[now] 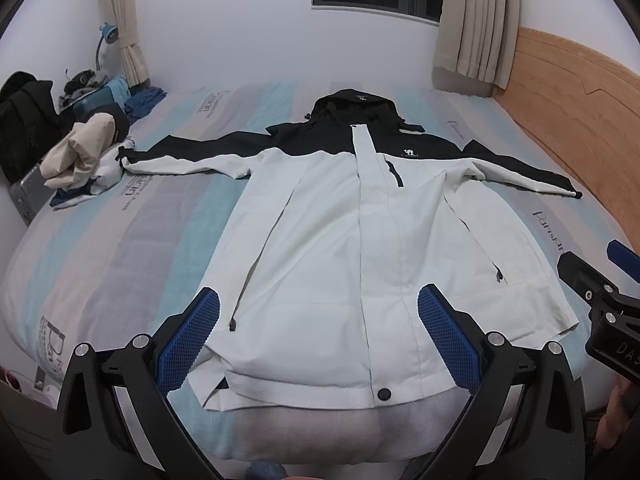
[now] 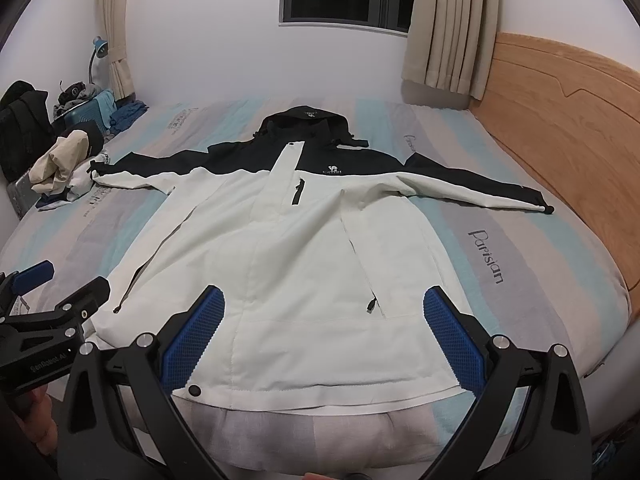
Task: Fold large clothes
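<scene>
Bed (image 1: 120, 248): one jacket (image 1: 328, 240) flat, two grippers agape

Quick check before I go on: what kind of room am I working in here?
Most likely a bedroom: a striped pastel mattress with a curved wooden headboard, beige curtains by a dark window, and the white-and-black hooded jacket spread flat on it.

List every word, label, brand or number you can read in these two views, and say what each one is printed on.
"Parisian": on the striped bed cover, near the wooden headboard.
"GenRobot.AI": on the left gripper body.
"DA": cut-off label on the right gripper body.
Camel logo on the jacket chest: lettering beneath too small to read.
Hood logo: too small.
Other bed cover prints: blurred, unreadable.
</scene>
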A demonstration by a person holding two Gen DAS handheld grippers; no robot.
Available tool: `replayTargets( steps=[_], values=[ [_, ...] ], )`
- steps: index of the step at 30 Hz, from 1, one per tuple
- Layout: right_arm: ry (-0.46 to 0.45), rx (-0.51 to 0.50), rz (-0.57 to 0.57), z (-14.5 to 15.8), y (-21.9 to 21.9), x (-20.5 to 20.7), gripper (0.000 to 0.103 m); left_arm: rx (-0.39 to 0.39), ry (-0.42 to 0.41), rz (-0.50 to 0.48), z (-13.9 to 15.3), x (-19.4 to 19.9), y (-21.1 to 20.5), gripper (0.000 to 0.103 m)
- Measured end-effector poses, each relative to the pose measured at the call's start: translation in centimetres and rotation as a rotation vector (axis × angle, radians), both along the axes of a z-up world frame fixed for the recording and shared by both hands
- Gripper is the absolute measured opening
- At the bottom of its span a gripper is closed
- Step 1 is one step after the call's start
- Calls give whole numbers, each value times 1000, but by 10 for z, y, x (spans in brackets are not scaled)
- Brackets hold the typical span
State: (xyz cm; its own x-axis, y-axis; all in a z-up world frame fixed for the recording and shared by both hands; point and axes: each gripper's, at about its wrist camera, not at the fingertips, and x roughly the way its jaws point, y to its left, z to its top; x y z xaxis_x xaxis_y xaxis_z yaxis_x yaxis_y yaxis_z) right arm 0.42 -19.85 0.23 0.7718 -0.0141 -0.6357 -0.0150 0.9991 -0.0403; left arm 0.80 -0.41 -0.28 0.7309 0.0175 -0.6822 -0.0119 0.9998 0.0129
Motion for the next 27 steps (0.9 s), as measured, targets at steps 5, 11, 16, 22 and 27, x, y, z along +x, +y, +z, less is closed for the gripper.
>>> replayTargets(
  steps=[5,11,16,22,27],
  values=[
    [5,14,6,-7,5,35,96,-44,24,-20,-15,41,8,97],
    [14,-2,23,-16,15,95,96,-32,15,-15,-15,104,10,97],
    [82,-26,-6,-1,18,140,96,-4,72,-45,4,148,8,97],
    [136,-30,-55,27,12,182,96,-40,126,-72,27,195,13,97],
    [189,0,-75,38,-9,230,96,-109,155,-63,40,230,13,97]
  ],
)
